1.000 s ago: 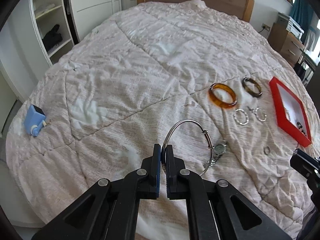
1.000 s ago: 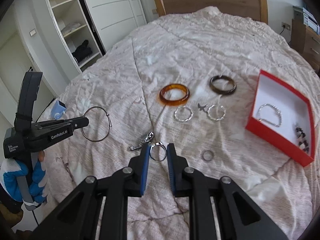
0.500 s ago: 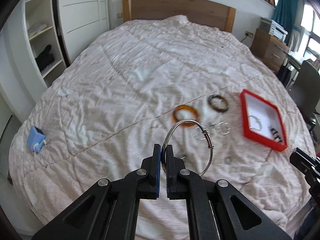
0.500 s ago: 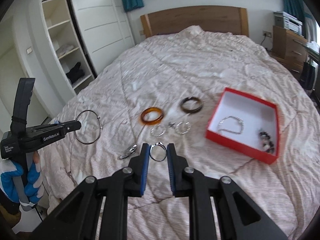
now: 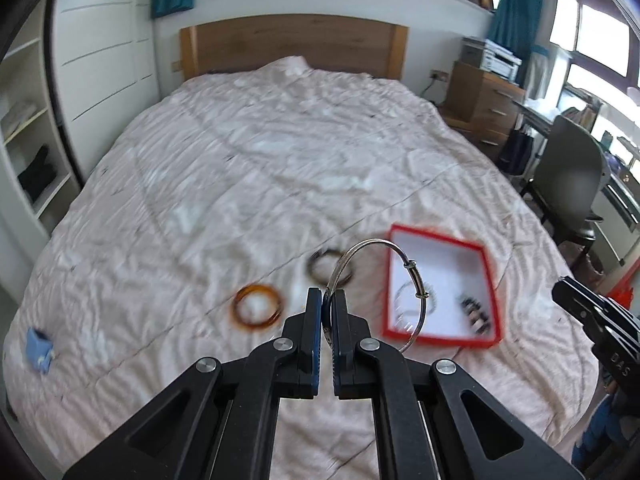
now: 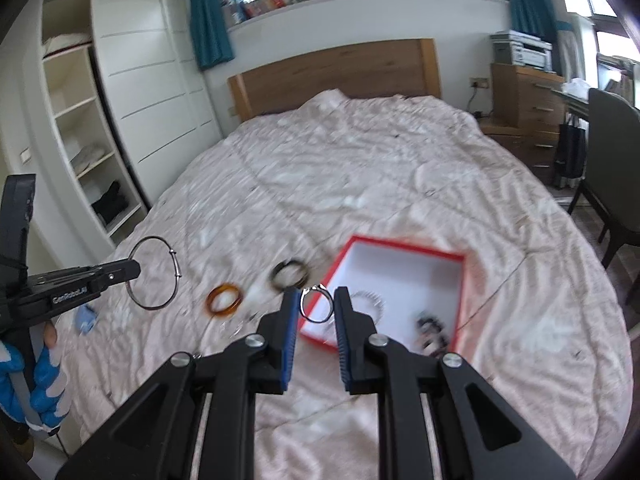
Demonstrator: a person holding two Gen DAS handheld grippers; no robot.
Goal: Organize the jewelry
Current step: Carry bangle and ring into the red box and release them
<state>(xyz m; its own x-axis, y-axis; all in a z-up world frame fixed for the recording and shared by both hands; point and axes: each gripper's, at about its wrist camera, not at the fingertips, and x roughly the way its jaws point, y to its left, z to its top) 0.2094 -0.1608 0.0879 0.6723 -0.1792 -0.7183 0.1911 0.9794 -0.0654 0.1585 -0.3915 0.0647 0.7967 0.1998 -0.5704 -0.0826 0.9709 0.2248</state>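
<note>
My left gripper [image 5: 328, 300] is shut on a thin silver wire bangle [image 5: 414, 272] and holds it in the air above the bed, in front of the red box [image 5: 486, 276]. The bangle also shows in the right wrist view [image 6: 176, 270], with the left gripper [image 6: 134, 270]. My right gripper [image 6: 317, 304] is shut on a small silver ring [image 6: 316, 308] over the near left edge of the red box [image 6: 340, 258]. The box holds a beaded bracelet [image 6: 370, 300] and dark beads [image 6: 430, 330]. An amber bangle [image 6: 224, 300] and a dark bangle [image 6: 290, 274] lie left of it.
The jewelry lies on a wide bed with a rumpled pale quilt [image 6: 360, 168]. A small blue object [image 5: 39, 350] sits near the bed's left edge. A white wardrobe [image 6: 140, 100] stands left, a wooden dresser [image 6: 528, 92] and a grey chair [image 5: 568, 184] right.
Both grippers have risen and swung right toward the red box, each keeping its piece. The watch and hoop earrings have dropped out of clear view.
</note>
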